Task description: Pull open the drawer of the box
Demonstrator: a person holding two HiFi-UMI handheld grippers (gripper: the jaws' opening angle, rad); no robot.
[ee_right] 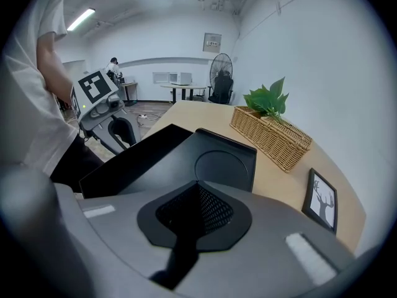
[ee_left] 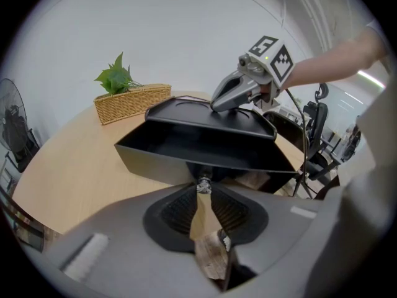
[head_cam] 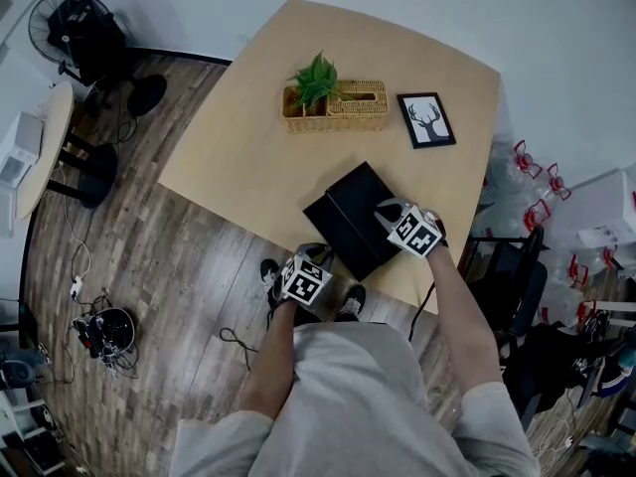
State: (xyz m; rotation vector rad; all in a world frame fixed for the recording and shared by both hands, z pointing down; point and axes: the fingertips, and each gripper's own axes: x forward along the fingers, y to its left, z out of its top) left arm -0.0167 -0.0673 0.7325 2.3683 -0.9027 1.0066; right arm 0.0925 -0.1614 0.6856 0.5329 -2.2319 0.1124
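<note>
A black box point(head_cam: 363, 199) lies near the table's front edge, with its drawer point(head_cam: 333, 235) slid out toward me. In the left gripper view the drawer point(ee_left: 186, 149) stands open and looks empty. My left gripper point(ee_left: 202, 194) is shut on the small metal knob point(ee_left: 203, 183) at the drawer's front. My right gripper point(ee_right: 197, 185) is shut with nothing between its jaws, and its tips rest on the box's lid point(ee_right: 224, 160). From the left gripper view the right gripper point(ee_left: 239, 93) shows on top of the box. In the head view the left gripper point(head_cam: 305, 278) sits just off the table's edge.
A wicker basket point(head_cam: 343, 107) holding a green plant point(head_cam: 315, 78) stands behind the box, and a framed deer picture point(head_cam: 426, 119) lies to its right. The wooden table point(head_cam: 248, 137) ends close to me. An office chair point(head_cam: 509, 276) stands at the right.
</note>
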